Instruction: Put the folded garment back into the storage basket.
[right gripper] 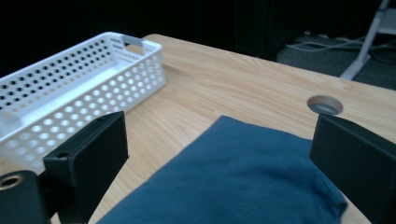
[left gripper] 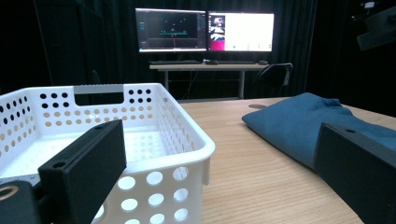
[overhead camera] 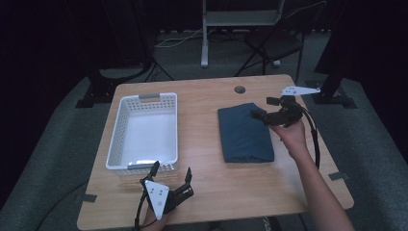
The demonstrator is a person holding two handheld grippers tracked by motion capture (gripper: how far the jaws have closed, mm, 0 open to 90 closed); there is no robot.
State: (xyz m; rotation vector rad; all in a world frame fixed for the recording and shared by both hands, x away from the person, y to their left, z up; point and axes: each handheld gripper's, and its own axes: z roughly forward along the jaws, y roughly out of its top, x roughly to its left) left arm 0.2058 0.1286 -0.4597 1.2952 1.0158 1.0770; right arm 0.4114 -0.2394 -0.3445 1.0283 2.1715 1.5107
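Folded blue cloth [overhead camera: 245,134] lies on wooden table [overhead camera: 207,187], right of white perforated basket [overhead camera: 143,131]. Right gripper [overhead camera: 263,109] over cloth's far right corner, jaws spread wide, cloth below and between them, not gripped. Left gripper [overhead camera: 172,172] near basket's front edge, jaws spread, nothing between.
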